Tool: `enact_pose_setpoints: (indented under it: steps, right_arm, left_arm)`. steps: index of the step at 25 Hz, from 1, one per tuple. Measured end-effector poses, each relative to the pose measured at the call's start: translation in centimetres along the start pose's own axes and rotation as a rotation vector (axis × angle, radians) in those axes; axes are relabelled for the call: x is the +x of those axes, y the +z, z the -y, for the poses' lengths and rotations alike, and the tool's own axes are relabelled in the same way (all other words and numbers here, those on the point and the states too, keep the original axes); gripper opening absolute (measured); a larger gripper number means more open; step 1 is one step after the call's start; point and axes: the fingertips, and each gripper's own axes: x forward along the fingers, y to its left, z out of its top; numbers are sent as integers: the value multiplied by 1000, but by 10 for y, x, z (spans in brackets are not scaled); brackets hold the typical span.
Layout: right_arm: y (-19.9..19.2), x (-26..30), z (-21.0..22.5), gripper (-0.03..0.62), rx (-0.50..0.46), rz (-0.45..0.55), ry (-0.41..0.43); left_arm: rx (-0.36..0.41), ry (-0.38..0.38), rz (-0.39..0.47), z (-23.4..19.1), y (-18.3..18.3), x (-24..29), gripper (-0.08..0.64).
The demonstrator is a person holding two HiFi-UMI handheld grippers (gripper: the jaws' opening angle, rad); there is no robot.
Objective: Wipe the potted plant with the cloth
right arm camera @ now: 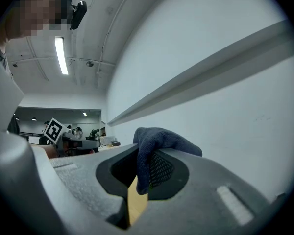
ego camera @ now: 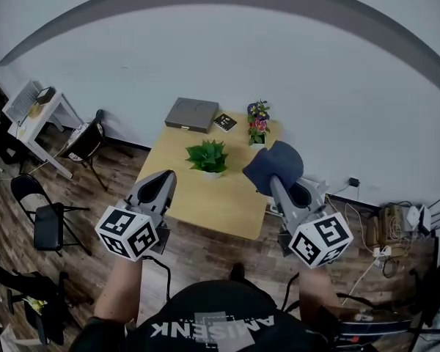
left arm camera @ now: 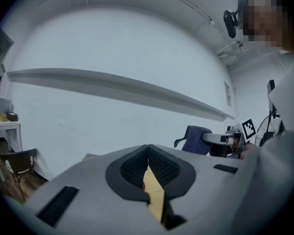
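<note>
Blue, green and grey over pale wood.
Cloth (ego camera: 275, 166) dark blue; potted plant (ego camera: 207, 155) green in a white pot; table (ego camera: 205, 200) light wood; left gripper (ego camera: 166, 176) and right gripper (ego camera: 277, 183) grey, marker cubes (ego camera: 128, 232) black-and-white squares; far flowers (ego camera: 258, 116) purple, red, yellow.

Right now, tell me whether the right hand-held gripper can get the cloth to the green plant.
Probably yes. The right hand-held gripper, shut on the cloth, is just right of the plant in the head view, and nothing stands between them.
</note>
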Motion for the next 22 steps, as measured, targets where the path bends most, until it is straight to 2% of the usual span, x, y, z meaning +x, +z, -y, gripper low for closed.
enact_pose_setpoints:
  steps: [6,11,16,22]
  right_arm:
    - [1,13,34,28,7,-5,26]
    - [-2,24,45,28,12,-6,23]
    - [-3,39,48,28,15,1,-42]
    - [0,55,40,28,13,6,-146]
  left_arm:
    - [19,26,-35,-3,-9,35,3]
    - [26,17,-70,-12,-13,48,13]
    - [40,-60,-96,-30,-16,61,62]
    - [88,-156,-121,-58,-16,71,69]
